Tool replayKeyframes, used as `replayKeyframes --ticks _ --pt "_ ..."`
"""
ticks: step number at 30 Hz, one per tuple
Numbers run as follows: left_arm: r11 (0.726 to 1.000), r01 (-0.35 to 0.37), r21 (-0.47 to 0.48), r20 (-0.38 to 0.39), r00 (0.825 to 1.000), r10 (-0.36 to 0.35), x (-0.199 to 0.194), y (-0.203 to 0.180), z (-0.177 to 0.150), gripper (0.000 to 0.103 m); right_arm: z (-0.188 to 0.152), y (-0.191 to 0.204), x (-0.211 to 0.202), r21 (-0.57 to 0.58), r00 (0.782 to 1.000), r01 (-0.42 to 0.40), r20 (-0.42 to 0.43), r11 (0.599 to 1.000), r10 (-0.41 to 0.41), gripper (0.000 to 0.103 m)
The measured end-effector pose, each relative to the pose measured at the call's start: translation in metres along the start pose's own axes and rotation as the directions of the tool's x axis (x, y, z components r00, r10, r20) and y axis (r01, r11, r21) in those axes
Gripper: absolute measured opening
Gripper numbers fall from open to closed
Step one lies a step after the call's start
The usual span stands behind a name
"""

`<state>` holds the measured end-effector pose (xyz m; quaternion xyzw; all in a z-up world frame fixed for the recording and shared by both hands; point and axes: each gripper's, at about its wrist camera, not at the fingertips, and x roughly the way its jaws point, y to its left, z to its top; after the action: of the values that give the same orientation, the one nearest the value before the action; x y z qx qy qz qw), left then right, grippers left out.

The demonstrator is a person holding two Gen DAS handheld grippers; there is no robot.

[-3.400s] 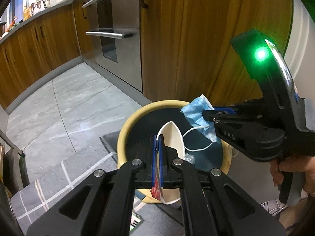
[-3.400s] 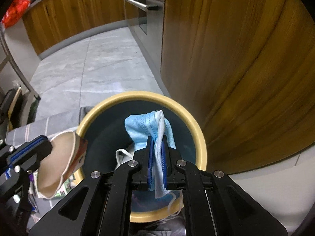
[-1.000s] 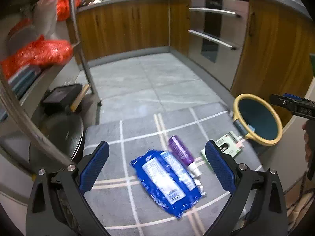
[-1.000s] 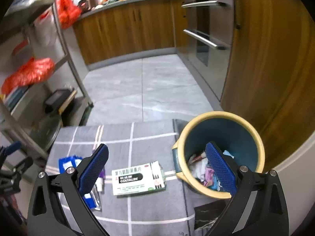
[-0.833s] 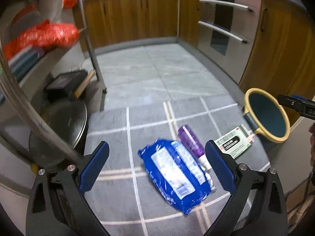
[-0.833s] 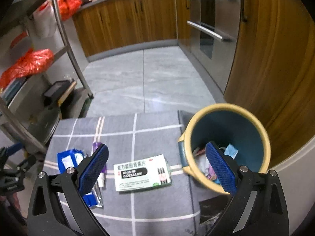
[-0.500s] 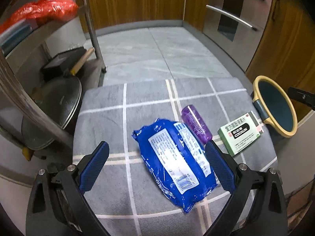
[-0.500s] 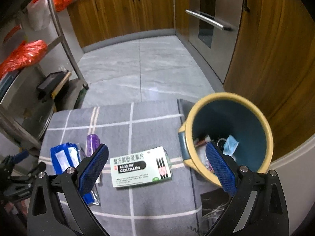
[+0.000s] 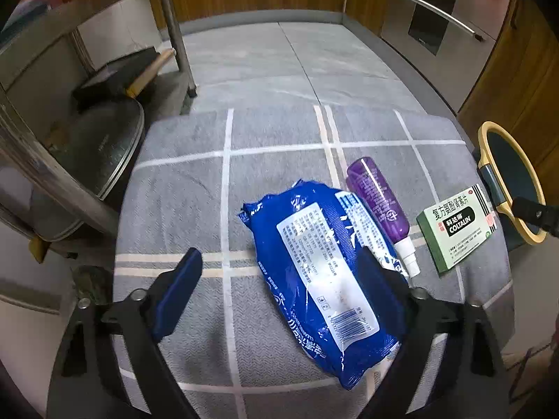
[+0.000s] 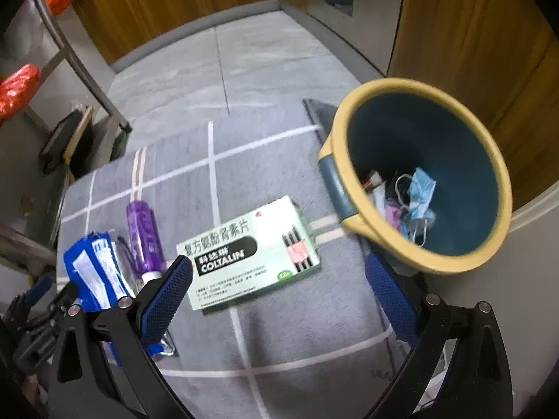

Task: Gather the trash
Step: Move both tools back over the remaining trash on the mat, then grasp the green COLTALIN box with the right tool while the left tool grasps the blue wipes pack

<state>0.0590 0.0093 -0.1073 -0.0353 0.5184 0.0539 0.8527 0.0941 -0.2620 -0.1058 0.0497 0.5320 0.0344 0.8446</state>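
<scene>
Left wrist: left gripper (image 9: 279, 279) closing around blue wipes pack (image 9: 321, 279), not yet pressing.

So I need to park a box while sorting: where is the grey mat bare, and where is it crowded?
The grey mat is bare across its far half, beyond the purple bottle, and along its side toward the metal rack, beside the blue wipes pack. It is crowded toward the bin: pack, bottle and green medicine box lie close together.
</scene>
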Motion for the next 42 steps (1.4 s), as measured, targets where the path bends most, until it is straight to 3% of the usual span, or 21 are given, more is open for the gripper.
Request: replayKeyframes --ticks 3,7,10,14,21,33,38,42 --pt "0.999 0.042 -0.008 -0.052 0.998 -0.043 0.011 0.001 -0.003 0.055 0.002 0.0 0.005 -0.002 1.0 0.002 -0.013 1.0 -0.002 0.098" --pt "0.998 0.06 0.004 -0.081 0.995 -0.06 0.019 0.001 -0.006 0.048 0.005 -0.006 0.009 0.033 1.0 -0.005 -0.027 0.999 0.006 0.098" --pt "0.997 0.08 0.006 -0.112 0.991 -0.079 0.026 0.0 -0.008 0.029 0.006 -0.009 0.013 0.044 0.999 -0.015 -0.045 0.999 0.017 0.098" --pt "0.996 0.084 0.032 -0.097 0.992 -0.081 0.023 -0.003 -0.008 0.012 0.006 -0.01 0.015 0.036 0.999 -0.011 -0.052 0.999 0.013 0.098" --pt "0.99 0.075 0.118 -0.037 0.997 -0.071 0.006 -0.016 -0.005 0.005 -0.001 -0.005 0.023 0.034 0.996 -0.005 -0.094 0.999 0.009 0.098" --pt "0.984 0.066 0.167 0.009 0.998 -0.068 -0.005 -0.012 0.004 0.005 -0.009 0.018 0.056 0.073 0.973 -0.019 -0.228 0.997 0.035 0.098" --pt "0.978 0.086 0.19 0.019 0.996 -0.091 -0.008 -0.014 0.007 0.005 -0.01 0.017 0.078 0.176 0.953 -0.012 -0.296 0.984 0.064 0.098" --pt "0.977 0.107 0.183 0.007 0.994 -0.11 -0.005 -0.01 0.008 0.005 -0.001 0.014 0.087 0.279 0.959 0.008 -0.275 0.96 0.072 0.099"
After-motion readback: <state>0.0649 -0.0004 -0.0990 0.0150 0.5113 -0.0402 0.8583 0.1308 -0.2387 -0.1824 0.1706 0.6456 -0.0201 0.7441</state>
